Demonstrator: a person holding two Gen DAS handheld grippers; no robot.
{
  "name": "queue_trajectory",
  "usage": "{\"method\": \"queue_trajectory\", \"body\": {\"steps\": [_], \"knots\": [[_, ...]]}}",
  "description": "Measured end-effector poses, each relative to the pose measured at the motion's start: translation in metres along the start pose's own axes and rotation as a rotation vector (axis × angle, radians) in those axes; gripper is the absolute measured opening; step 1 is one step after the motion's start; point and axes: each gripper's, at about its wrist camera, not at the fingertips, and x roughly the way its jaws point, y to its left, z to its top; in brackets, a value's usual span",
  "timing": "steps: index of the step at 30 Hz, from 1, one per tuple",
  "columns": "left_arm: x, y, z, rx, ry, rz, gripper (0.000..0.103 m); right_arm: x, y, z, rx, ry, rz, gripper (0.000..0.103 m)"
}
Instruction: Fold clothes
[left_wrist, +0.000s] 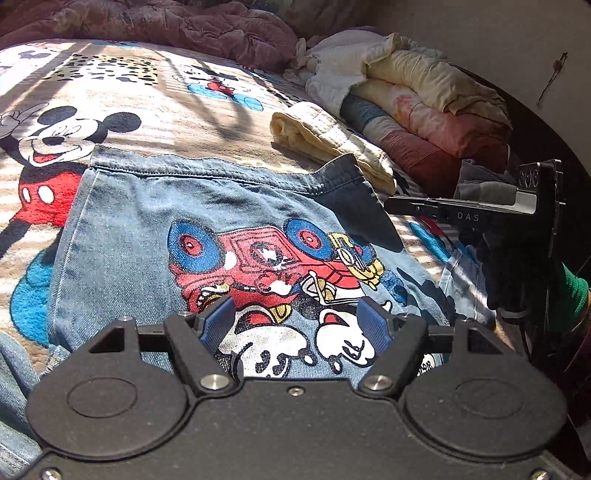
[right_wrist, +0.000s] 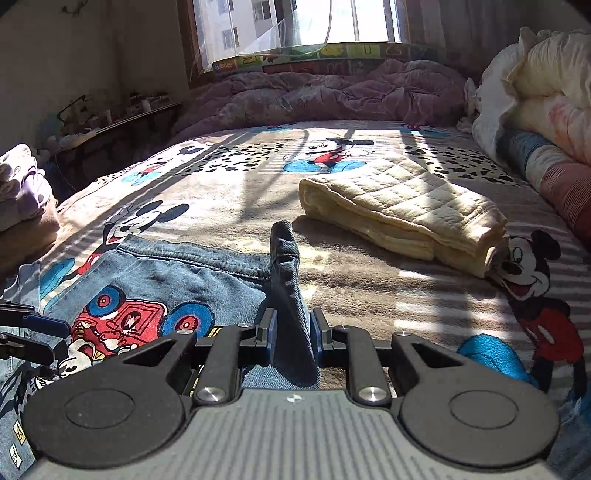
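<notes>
While pinched upright, denim garment (right_wrist: 155, 280) shows cartoon-car print.

This is a bedroom in a home: a bed (right_wrist: 369, 288) covered by a plush blanket (right_wrist: 229, 192) printed with cartoon mice fills most of both views, with a rumpled mauve quilt (right_wrist: 332, 92) heaped at its far end. Rolled bedding (left_wrist: 424, 92) is stacked along the wall side, a folded cream quilted pad (right_wrist: 406, 199) lies on the blanket, and a sunlit window (right_wrist: 295, 22) looks out on apartment blocks.
</notes>
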Motion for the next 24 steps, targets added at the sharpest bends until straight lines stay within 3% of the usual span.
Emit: {"method": "queue_trajectory", "body": {"steps": [3, 7, 8, 9, 10, 14, 15, 17, 20, 21, 24], "knots": [[0.006, 0.009, -0.002, -0.024, 0.033, 0.014, 0.073, 0.035, 0.008, 0.018, -0.033, 0.034, 0.054, 0.021], [0.01, 0.013, -0.003, -0.033, 0.051, 0.006, 0.073, 0.077, -0.028, 0.028, 0.104, 0.046, 0.001, 0.019], [0.01, 0.014, -0.003, -0.032, 0.053, 0.006, 0.073, 0.087, -0.041, 0.024, 0.158, 0.074, -0.01, 0.016], [0.009, 0.014, -0.003, -0.034, 0.053, 0.003, 0.073, 0.097, -0.055, 0.02, 0.212, 0.102, -0.022, 0.0], [0.008, 0.015, -0.003, -0.039, 0.052, -0.002, 0.073, 0.108, -0.068, 0.016, 0.265, 0.13, -0.033, 0.0], [0.006, 0.019, -0.002, -0.066, 0.049, -0.02, 0.073, 0.092, -0.078, 0.014, 0.319, 0.064, 0.015, 0.0], [0.006, 0.02, -0.002, -0.067, 0.049, -0.021, 0.073, 0.084, -0.083, 0.014, 0.354, 0.026, 0.023, 0.008], [0.006, 0.02, -0.002, -0.07, 0.049, -0.023, 0.073, 0.082, -0.083, 0.017, 0.35, 0.014, 0.037, 0.012], [0.005, 0.021, -0.002, -0.074, 0.049, -0.025, 0.073, 0.089, -0.083, 0.018, 0.331, 0.037, 0.031, 0.011], [0.005, 0.021, -0.002, -0.075, 0.049, -0.026, 0.073, 0.097, -0.083, 0.016, 0.322, 0.073, 0.009, 0.0], [0.005, 0.021, -0.001, -0.078, 0.049, -0.029, 0.073, 0.09, -0.084, 0.017, 0.333, 0.053, 0.008, 0.0]]}}
